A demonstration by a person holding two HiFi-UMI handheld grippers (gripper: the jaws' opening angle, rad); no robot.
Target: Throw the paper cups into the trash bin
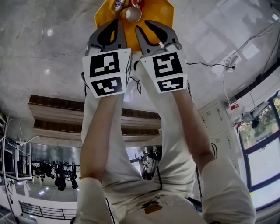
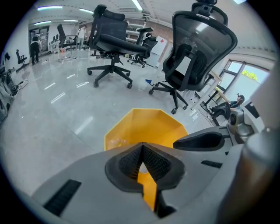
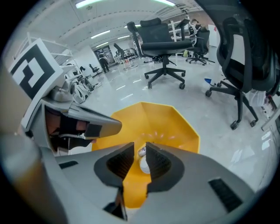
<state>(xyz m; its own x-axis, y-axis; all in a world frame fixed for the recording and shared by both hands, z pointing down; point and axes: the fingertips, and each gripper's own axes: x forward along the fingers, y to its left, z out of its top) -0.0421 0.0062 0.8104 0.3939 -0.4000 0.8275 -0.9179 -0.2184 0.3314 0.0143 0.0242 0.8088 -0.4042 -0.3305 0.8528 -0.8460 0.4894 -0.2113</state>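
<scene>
Your two claws hang side by side over the yellow trash bin (image 1: 158, 10), which sits at 12 o'clock in the head view on the grey floor (image 1: 48, 52). The left claw (image 1: 114, 27) is at 9 o'clock of the right claw (image 1: 143, 26).

The left claw is clenched with its tips touching and nothing between them. The right claw is released, with a clear gap between its pads and nothing in it.

A white paper cup (image 1: 133, 14) lies down inside the bin, at 12 o'clock of both claws. It shows through the right claw's gap in the right gripper view. Beside it, at 11 and 12 o'clock, lie what look like two drink cans (image 1: 118, 5).

Black office chairs (image 2: 111, 41) stand beyond the bin.
</scene>
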